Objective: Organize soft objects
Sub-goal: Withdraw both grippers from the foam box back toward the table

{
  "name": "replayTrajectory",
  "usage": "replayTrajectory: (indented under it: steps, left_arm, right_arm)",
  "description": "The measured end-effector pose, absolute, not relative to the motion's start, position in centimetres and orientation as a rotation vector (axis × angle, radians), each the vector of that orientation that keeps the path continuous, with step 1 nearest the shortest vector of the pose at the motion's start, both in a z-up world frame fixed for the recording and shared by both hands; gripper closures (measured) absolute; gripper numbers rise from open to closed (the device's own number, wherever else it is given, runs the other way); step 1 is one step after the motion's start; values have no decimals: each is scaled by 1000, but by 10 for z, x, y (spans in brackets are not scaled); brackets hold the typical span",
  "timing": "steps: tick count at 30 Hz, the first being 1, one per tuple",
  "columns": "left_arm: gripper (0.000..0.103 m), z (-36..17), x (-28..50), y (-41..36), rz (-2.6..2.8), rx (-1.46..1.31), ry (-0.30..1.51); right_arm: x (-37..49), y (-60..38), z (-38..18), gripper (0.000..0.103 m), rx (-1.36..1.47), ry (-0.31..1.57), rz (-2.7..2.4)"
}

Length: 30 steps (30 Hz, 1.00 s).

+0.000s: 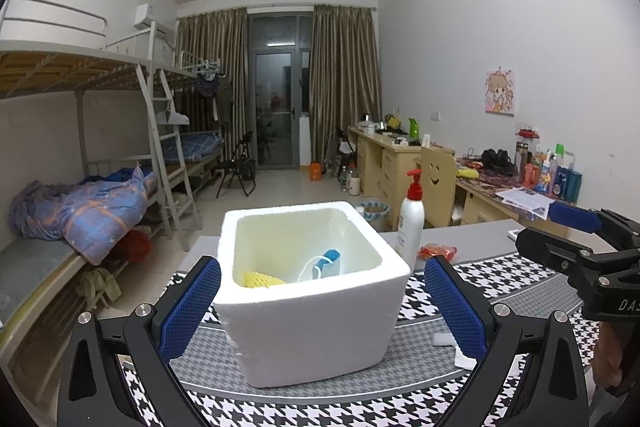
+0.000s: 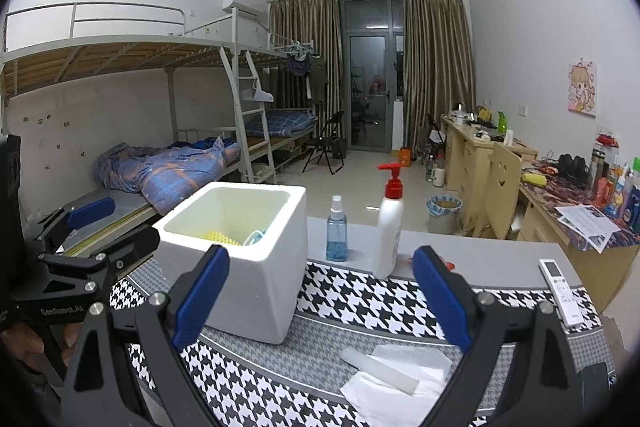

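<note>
Both the left gripper (image 1: 322, 301) and right gripper (image 2: 322, 301) hang wide apart and empty, and the limp white tissue (image 2: 394, 385) with its foam strip (image 2: 380, 369) looks feather-light, best pinched at a raised edge.

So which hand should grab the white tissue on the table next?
Probably the right. The right hand-held gripper is open with the tissue lying just below it, while the left hand-held gripper faces the foam box.

dorm room: bunk beds (image 2: 120, 67), desks (image 2: 480, 151)
</note>
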<state>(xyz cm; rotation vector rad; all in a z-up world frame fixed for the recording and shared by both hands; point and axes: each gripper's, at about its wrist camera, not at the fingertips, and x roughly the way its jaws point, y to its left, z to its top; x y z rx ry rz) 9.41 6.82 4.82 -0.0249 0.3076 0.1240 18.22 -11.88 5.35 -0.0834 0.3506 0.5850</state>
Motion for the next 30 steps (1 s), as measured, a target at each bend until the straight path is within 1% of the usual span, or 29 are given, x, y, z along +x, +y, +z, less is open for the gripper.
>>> replayTrajectory:
  steps: [30]
  left_arm:
    - [1, 23, 99, 38, 10, -60, 355]
  right_arm:
    - [179, -164, 28, 8, -41, 400, 468]
